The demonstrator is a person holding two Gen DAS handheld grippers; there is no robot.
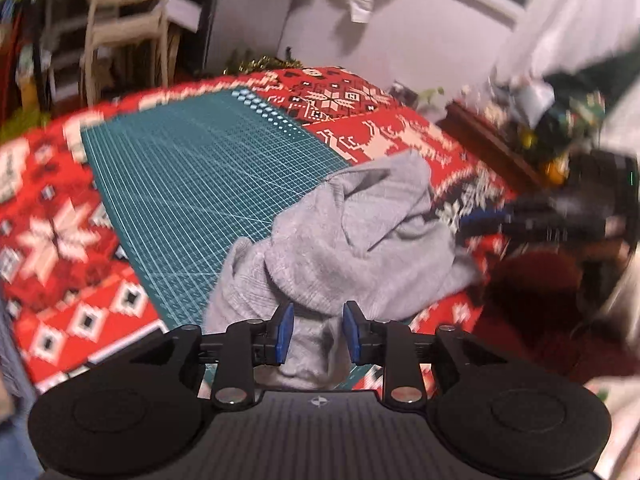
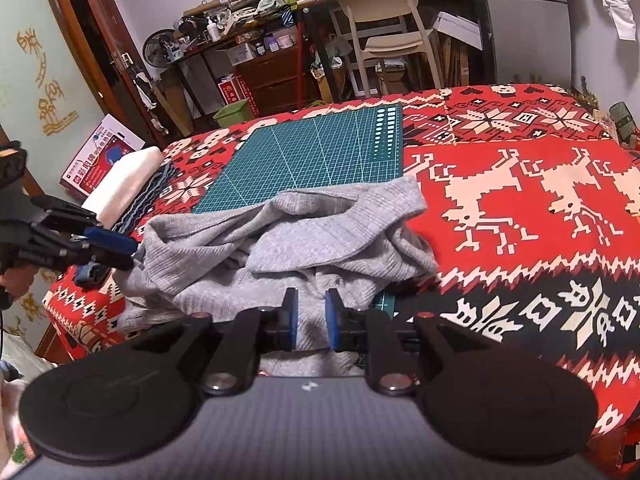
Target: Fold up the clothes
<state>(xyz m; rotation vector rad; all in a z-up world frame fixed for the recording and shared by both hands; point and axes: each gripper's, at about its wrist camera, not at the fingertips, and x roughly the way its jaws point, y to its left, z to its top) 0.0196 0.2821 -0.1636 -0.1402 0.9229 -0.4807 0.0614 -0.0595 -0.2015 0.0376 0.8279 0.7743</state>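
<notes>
A crumpled grey knit garment point(image 1: 352, 240) lies in a heap at the near end of a green cutting mat point(image 1: 192, 184) on a red patterned tablecloth point(image 1: 60, 248). My left gripper point(image 1: 318, 334) is open just above the garment's near edge, with cloth showing between its blue pads. In the right wrist view the garment point(image 2: 288, 248) lies across the mat point(image 2: 316, 160). My right gripper point(image 2: 311, 320) is open over the garment's near edge. The left gripper also shows in the right wrist view point(image 2: 116, 250) at the garment's left side.
A folded white cloth point(image 2: 120, 184) lies at the table's left edge. A cream chair point(image 2: 392, 40), cluttered shelves point(image 2: 256, 40) and a boxed item point(image 2: 100, 152) stand beyond the table. A dark side table with clutter point(image 1: 532, 136) stands to the right.
</notes>
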